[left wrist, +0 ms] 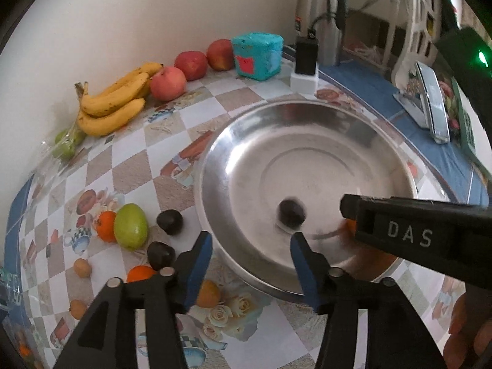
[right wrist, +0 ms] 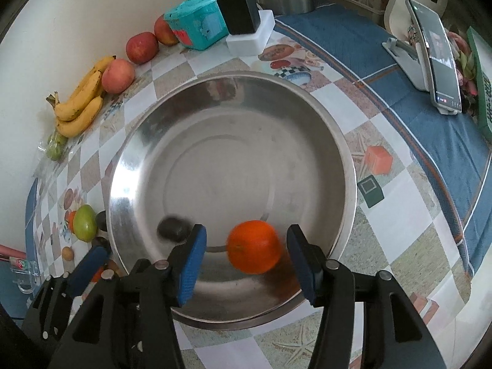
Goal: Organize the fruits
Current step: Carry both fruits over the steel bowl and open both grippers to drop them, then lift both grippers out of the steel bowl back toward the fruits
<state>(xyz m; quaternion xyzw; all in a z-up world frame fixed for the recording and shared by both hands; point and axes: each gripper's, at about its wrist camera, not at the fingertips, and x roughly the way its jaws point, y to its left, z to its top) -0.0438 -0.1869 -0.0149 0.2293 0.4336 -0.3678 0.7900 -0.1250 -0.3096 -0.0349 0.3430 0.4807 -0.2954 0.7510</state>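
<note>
A wide steel bowl (left wrist: 246,141) (right wrist: 307,129) stands on the patterned tablecloth. A small dark fruit (left wrist: 290,213) (right wrist: 173,227) lies blurred on its floor. My left gripper (left wrist: 252,240) hovers open over the bowl's near rim with nothing between its fingers. An orange (right wrist: 253,246), also blurred, sits in the bowl between the fingers of my right gripper (right wrist: 247,232), with a gap on each side, so those jaws are open. The right gripper's body (left wrist: 415,233) crosses the left wrist view at the right, with a sliver of the orange behind it.
Left of the bowl lie a green fruit (left wrist: 130,226), oranges (left wrist: 106,226), two dark fruits (left wrist: 169,221) and small brown ones (left wrist: 82,267). Bananas (left wrist: 113,101), apples (left wrist: 167,83), a teal box (left wrist: 256,55) and a charger (left wrist: 306,61) line the wall. A phone on a stand (right wrist: 436,49) is far right.
</note>
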